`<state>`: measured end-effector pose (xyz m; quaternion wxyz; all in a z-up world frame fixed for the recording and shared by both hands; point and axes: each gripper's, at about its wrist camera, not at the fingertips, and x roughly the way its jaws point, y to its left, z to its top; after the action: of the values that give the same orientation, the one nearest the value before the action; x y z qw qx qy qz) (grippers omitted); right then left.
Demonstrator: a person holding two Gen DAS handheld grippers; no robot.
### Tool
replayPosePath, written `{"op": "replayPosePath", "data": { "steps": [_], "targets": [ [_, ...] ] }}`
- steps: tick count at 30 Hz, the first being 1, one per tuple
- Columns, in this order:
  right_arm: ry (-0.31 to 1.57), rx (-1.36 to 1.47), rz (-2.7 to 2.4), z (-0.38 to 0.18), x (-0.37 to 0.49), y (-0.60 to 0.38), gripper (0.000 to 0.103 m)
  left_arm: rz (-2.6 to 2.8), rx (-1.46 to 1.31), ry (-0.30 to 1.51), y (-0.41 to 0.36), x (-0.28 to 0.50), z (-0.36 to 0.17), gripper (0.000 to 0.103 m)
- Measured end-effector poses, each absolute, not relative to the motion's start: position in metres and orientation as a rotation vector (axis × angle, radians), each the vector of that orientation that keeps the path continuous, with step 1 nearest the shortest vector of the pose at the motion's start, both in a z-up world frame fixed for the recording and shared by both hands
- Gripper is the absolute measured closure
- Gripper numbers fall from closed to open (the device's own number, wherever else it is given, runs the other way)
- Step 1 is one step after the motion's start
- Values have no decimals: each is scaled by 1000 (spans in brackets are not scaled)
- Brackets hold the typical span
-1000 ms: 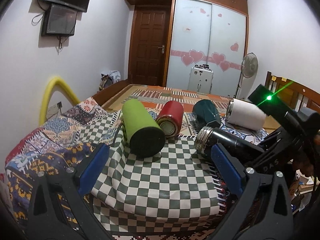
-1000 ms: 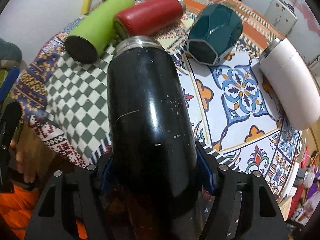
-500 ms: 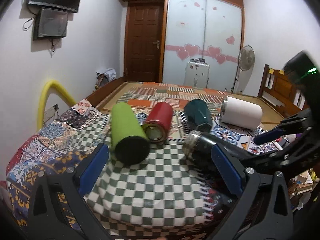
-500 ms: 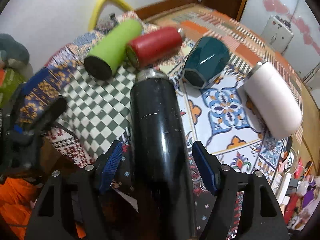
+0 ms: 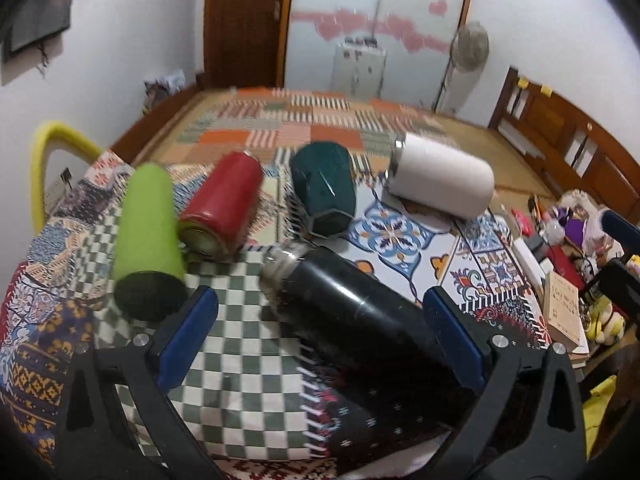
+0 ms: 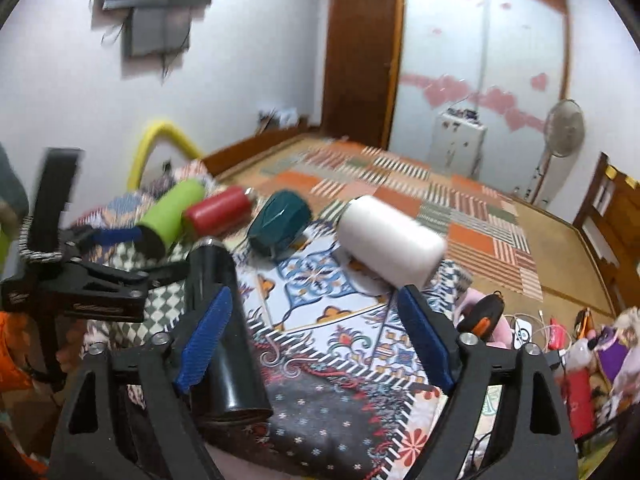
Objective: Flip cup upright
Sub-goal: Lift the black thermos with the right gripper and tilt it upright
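Observation:
A black flask (image 5: 352, 312) lies on its side on the patterned table cloth, steel mouth pointing away. It lies between the open fingers of my left gripper (image 5: 320, 344), which do not press on it. In the right wrist view the flask (image 6: 224, 332) lies at the left, beside the left finger. My right gripper (image 6: 316, 344) is open and empty, drawn back from the flask. A green cup (image 5: 146, 236), a red cup (image 5: 222, 210), a teal cup (image 5: 324, 196) and a white cup (image 5: 440, 180) lie on their sides further back.
The table cloth (image 5: 240, 360) hangs over the near edge. Clutter, a book (image 5: 562, 312) and toys sit low at the right. The left gripper's body (image 6: 80, 284) shows at the left of the right wrist view. A bed frame (image 5: 560, 128) stands at the far right.
My right gripper has let go of the black flask, opened and pulled back. The flask now lies on the cloth. My left gripper has moved right, so its open fingers lie either side of the flask.

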<state>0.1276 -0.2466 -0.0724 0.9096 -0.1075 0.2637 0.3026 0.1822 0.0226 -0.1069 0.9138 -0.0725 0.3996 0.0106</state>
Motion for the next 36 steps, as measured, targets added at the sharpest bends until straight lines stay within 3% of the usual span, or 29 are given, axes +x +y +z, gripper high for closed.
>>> {"op": "replayPosePath", "data": {
  "steps": [11,21,36],
  "targets": [
    [471,-175,608,-87,123,-273,18,54,-208,1085,15,227,-135,5],
    [490,-106,662,-103,124,-276,18,97,-252,1119,9,246,-150,5],
    [500,-41,665,-106,126,-291,18,29,-171,1066,-1,261,-143,32]
  ]
}}
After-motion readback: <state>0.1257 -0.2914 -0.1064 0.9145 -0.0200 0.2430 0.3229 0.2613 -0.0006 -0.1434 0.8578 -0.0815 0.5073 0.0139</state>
